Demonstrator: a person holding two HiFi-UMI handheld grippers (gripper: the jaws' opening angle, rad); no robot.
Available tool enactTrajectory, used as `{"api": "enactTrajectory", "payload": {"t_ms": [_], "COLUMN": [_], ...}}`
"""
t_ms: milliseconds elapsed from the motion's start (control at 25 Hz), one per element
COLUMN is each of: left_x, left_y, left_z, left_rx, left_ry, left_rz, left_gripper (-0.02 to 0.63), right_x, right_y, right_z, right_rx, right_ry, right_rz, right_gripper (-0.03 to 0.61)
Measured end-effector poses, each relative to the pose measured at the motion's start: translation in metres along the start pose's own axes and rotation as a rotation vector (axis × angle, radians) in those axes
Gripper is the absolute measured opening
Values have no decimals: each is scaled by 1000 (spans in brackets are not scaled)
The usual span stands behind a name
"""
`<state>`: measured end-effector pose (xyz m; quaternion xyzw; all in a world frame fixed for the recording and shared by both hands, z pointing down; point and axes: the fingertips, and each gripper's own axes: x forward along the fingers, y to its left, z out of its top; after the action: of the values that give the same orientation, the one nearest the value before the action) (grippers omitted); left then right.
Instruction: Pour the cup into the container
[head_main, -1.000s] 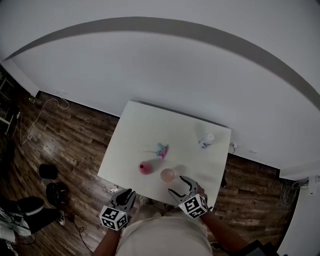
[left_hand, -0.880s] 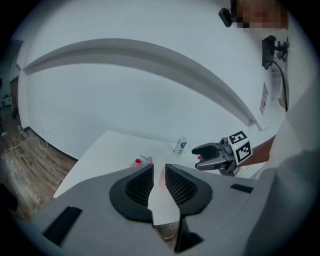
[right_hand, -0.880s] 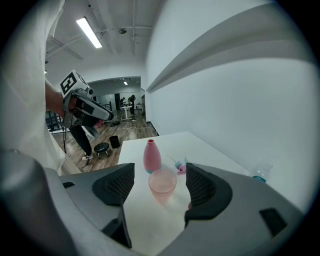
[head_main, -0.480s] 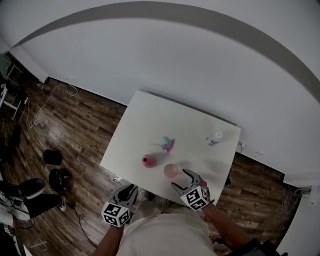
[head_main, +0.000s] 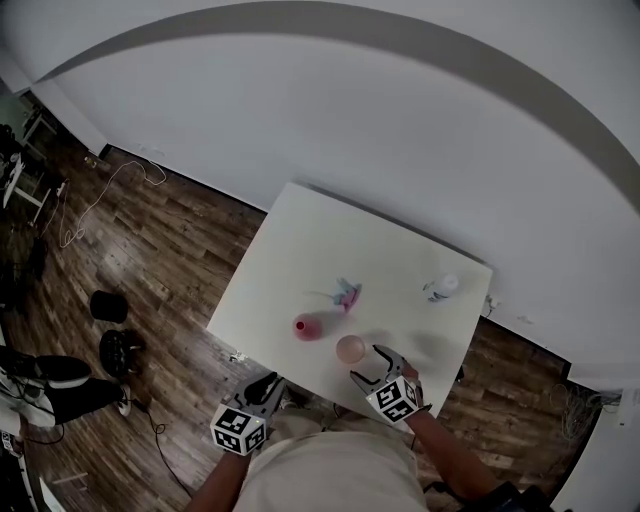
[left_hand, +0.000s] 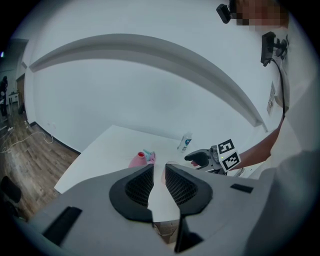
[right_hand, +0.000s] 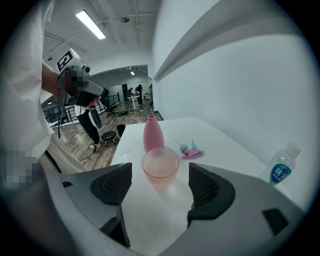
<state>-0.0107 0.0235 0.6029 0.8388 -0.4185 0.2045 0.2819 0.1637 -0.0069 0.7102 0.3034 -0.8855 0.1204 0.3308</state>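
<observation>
A clear cup (head_main: 350, 348) (right_hand: 160, 166) with a pinkish tint stands near the front edge of the white table (head_main: 290, 250). The pink narrow-necked container (head_main: 309, 326) (right_hand: 153, 134) (left_hand: 138, 159) stands just left of it and behind it. My right gripper (head_main: 374, 371) (right_hand: 160, 182) is open and its jaws have just been opening. The cup is straight ahead in line with the gap, and the pads do not touch it. My left gripper (head_main: 264, 392) (left_hand: 159, 177) hangs off the table's front edge, its jaws a narrow gap apart with nothing between them.
A pink and teal spray head (head_main: 347, 293) (right_hand: 190, 149) lies mid-table beyond the container. A small water bottle (head_main: 441, 288) (right_hand: 281, 166) (left_hand: 186, 141) stands at the far right corner. Wood floor with cables and dark bags (head_main: 110, 330) lies to the left.
My right gripper has sunk toward the table behind the cup, with its jaws spread wider. The left gripper has hardly moved. The head view has shifted a little.
</observation>
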Motion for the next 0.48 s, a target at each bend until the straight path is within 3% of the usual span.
{"api": "enactTrajectory", "payload": {"t_ms": [480], "left_x": [-3], "left_y": [8], "left_z": [-6], "left_rx": [14], "left_ry": [44], "left_rz": [-11], "left_gripper": [67], "right_x": [36], "right_y": [2], "right_z": [-19], "right_rx": [-16], "right_ry": [44], "right_rz": [24], "right_gripper": [360]}}
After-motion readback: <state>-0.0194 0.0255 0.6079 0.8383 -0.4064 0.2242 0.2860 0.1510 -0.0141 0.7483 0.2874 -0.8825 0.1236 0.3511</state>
